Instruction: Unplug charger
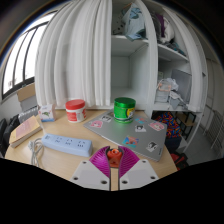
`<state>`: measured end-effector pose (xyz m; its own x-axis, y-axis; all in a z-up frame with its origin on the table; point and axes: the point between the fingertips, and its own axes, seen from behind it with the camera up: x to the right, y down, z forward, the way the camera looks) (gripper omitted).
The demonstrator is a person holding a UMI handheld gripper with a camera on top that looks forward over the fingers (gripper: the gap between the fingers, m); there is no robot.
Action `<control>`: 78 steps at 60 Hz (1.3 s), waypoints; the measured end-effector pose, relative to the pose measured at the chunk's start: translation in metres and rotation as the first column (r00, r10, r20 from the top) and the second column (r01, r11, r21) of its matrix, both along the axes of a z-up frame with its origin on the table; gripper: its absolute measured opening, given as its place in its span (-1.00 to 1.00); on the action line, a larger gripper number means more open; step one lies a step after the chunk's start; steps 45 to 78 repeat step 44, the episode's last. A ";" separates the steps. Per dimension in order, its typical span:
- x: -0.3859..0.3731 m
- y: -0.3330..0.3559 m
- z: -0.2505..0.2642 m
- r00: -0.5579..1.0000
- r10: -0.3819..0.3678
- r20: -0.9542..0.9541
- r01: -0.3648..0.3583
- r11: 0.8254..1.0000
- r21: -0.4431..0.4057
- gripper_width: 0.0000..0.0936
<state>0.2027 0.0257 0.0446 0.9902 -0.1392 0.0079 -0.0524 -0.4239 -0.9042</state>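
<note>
My gripper is shut on a small orange-red object, apparently the charger, pinched between the pink pads. It is held above the wooden table, apart from the white power strip. The strip lies flat ahead and to the left of the fingers, with its white cable looping off its left end. I see no plug standing in the strip's sockets.
A grey laptop covered in stickers lies shut just beyond the fingers. A red-lidded jar and a green-lidded jar stand behind it. A white slatted shelf unit rises at the back, and a window is at the left.
</note>
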 end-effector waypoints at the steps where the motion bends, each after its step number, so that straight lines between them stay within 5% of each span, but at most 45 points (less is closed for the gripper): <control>1: 0.000 0.001 -0.005 1.000 0.004 -0.001 -0.004 1.000 -0.009 -0.80; 11: -0.004 0.009 -0.032 1.000 0.021 -0.022 -0.023 0.997 -0.070 -0.75; 21: -0.009 0.005 -0.040 0.996 0.037 -0.084 -0.046 0.993 -0.111 -0.29; 24: -0.010 0.002 -0.037 0.994 0.045 -0.100 -0.055 0.993 -0.102 0.02; 28: -0.014 -0.004 -0.024 0.991 0.079 -0.108 -0.087 0.994 -0.065 0.70; 30: -0.016 -0.010 -0.017 0.989 0.101 -0.112 -0.106 0.993 -0.042 0.83; 44: -0.003 -0.076 0.034 0.980 0.153 -0.126 -0.144 0.986 0.079 0.79; 78: -0.003 -0.076 0.034 0.980 0.153 -0.126 -0.144 0.986 0.079 0.79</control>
